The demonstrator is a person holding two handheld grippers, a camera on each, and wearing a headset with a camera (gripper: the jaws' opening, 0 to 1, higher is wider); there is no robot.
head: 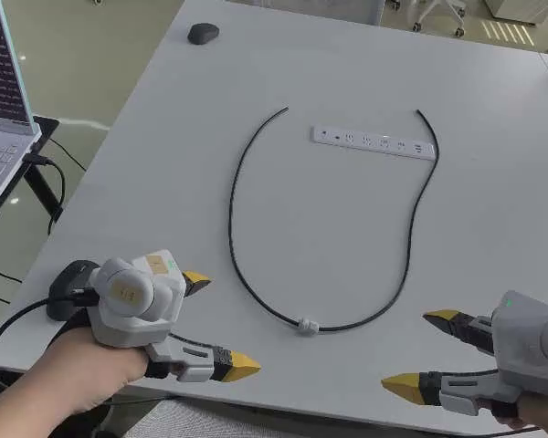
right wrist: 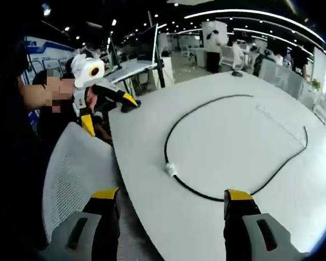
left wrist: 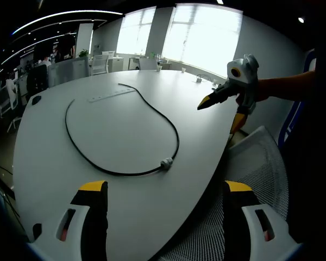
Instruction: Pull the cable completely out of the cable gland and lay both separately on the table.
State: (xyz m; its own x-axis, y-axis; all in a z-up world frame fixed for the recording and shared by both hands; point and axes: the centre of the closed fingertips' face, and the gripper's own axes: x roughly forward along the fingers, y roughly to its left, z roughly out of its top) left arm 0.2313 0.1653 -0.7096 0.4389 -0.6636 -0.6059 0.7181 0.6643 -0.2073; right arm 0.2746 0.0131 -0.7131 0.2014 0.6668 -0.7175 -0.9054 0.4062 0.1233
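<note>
The left claw [head: 226, 324] and right claw [head: 406, 349] are hanging wide open, holding nothing, while the cable [head: 229, 214] is lying looped on the worktop [head: 347, 210] with the gland [head: 308, 326] on it, so pulling is probably just starting: each claw is needing to grab one.

The table [head: 493, 237] looks matt, the cable [head: 229, 224] smooth.

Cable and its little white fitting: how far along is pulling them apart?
Nothing done yet: the white fitting sits threaded on the black cable on the table. Nothing in hand: left gripper and right gripper are open near the edge. To do: grip both, pull apart, lay separately.
</note>
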